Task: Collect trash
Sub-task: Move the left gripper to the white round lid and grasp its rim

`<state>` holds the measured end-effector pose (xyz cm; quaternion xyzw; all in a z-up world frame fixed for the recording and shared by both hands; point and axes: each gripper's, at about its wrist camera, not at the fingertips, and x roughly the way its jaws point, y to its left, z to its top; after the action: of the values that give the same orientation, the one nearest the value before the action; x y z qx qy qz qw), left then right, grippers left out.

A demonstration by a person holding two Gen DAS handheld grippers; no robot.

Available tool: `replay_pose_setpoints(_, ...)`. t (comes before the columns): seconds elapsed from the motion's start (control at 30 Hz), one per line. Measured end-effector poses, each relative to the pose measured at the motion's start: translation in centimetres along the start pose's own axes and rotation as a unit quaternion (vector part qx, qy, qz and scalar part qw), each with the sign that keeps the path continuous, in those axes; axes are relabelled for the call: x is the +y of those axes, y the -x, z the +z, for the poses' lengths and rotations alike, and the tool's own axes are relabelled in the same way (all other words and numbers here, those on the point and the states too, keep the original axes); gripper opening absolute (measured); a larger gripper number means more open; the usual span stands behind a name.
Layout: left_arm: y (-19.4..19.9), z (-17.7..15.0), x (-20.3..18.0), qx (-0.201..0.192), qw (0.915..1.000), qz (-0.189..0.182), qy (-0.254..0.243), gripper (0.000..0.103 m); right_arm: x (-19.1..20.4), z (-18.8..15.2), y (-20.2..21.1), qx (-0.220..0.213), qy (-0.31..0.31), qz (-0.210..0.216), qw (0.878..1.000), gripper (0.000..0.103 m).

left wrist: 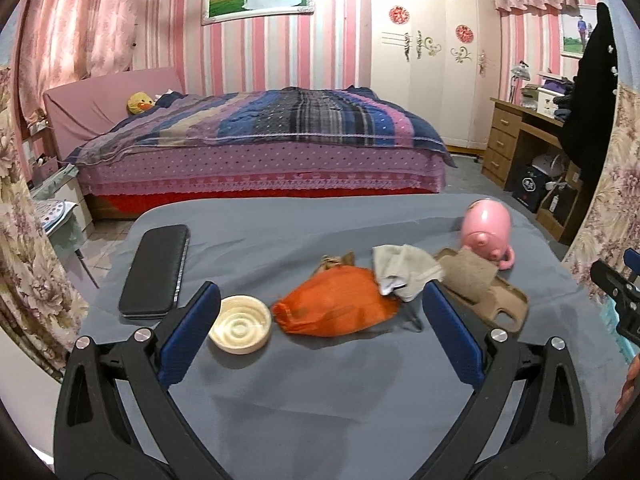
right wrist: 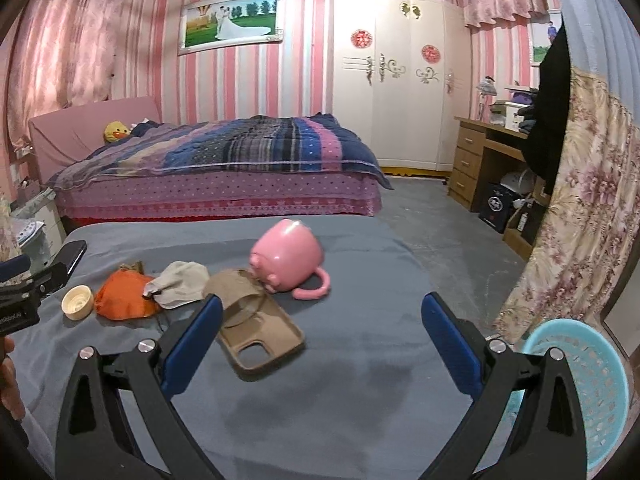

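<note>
Left gripper (left wrist: 320,308) and right gripper (right wrist: 322,312) both hang wide apart, empty, above the grey table (left wrist: 320,392). Trash sits mid-table: orange bag (left wrist: 334,307), crumpled cloth (left wrist: 404,270), cream lid (left wrist: 240,324). Blue basket (right wrist: 592,392) stands right of the table. Risks: grabbing the phone case (right wrist: 260,332) or pink mug (right wrist: 286,258) instead of trash; the limp bag may slip.

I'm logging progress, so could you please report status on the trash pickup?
Left tongs open, empty; right tongs open, empty. Crumpled orange plastic bag on grey cloth, untouched. Light-blue mesh basket at right. Nothing blocking.

One orange bag (left wrist: 334,306), one cream lid (left wrist: 240,329), one grey cloth (left wrist: 404,270), one phone case (right wrist: 258,330), one pink mug (right wrist: 286,258), one black phone (left wrist: 154,270), one basket (right wrist: 592,384).
</note>
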<state>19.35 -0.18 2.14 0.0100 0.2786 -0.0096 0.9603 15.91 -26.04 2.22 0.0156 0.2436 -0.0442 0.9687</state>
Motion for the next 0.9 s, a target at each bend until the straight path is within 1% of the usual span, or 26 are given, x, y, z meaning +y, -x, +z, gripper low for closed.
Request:
replay_pose_setpoints(0.1, -0.5, -0.2, 0.9, 0.005, 0.9999, 0.012, 0.001, 0.097, 0.2, -0.7, -0.7, 0.007, 0.005, -0.003, 1.0, 0.097)
replay_pose_setpoints(0.23, -1.2, -0.5, 1.8, 0.013, 0.9997, 0.019, 0.008, 0.097, -0.4, -1.6, -1.2, 0.021, -0.008, 0.001, 1.0, 0.097)
replay_pose_setpoints(0.4, -2.1, -1.0, 2.1, 0.023, 0.9993, 0.029, 0.004, 0.097, -0.8, -1.7, -1.1, 0.01, -0.005, -0.011, 1.0, 0.097)
replay_pose_setpoints(0.5, -2.6, -1.3, 2.3, 0.029, 0.999, 0.034, 0.001, 0.097, -0.9, -1.8, -1.3, 0.011, -0.009, -0.009, 1.0, 0.097)
replay_pose_setpoints(0.7, -4.2, -2.5, 4.0, 0.054, 0.997, 0.055, -0.001, 0.097, -0.5, -2.4, -2.1, 0.014, -0.003, -0.006, 1.0, 0.097)
replay_pose_setpoints(0.9, -6.2, -3.8, 5.9, 0.082, 0.9941, 0.07, 0.011, 0.097, -0.4, -2.8, -3.3, 0.024, -0.006, -0.003, 1.0, 0.097)
